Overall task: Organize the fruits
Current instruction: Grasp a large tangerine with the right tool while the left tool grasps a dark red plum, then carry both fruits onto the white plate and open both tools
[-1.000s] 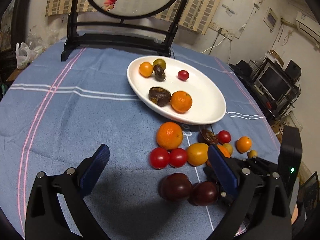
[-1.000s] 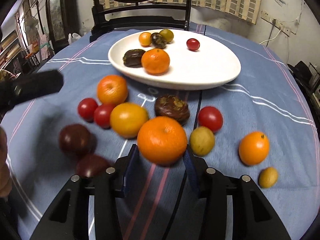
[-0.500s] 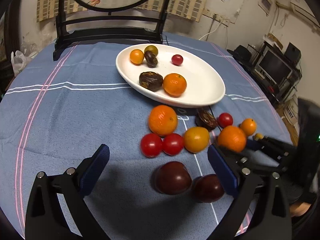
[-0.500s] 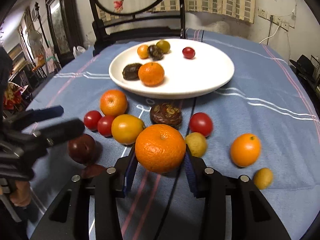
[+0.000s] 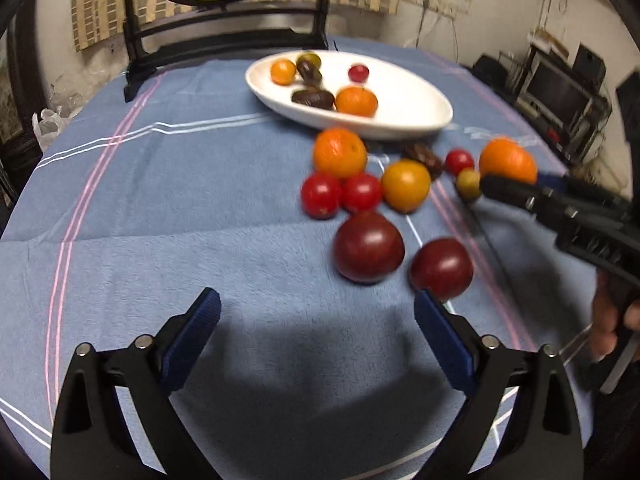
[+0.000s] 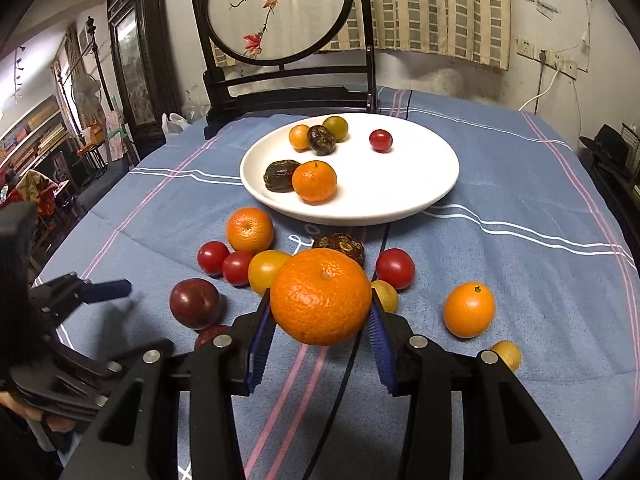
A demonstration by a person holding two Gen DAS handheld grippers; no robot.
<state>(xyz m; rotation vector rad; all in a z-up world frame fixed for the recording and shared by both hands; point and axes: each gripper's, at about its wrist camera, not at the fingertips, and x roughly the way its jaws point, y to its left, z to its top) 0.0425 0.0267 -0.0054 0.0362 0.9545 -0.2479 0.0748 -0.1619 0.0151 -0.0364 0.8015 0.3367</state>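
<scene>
My right gripper [image 6: 320, 320] is shut on a large orange mandarin [image 6: 321, 296] and holds it above the blue cloth, short of the white plate [image 6: 420, 196]. It also shows in the left wrist view [image 5: 507, 164]. The plate holds a mandarin [image 6: 314, 182], a dark date [image 6: 280, 175], a red cherry tomato [image 6: 380, 140] and three small fruits at the back. My left gripper [image 5: 316, 332] is open and empty, near two dark plums [image 5: 368, 246]. Loose mandarins, tomatoes and small fruits lie between plums and plate.
A black wooden screen stand [image 6: 280, 92] stands behind the plate. An orange kumquat [image 6: 469, 309] and a small yellow fruit [image 6: 507, 354] lie at the right. The table edge drops off at left and right, with shelves and electronics beyond.
My right gripper has lifted the mandarin higher off the cloth. My left gripper has pulled back and to the left, away from the plums.
</scene>
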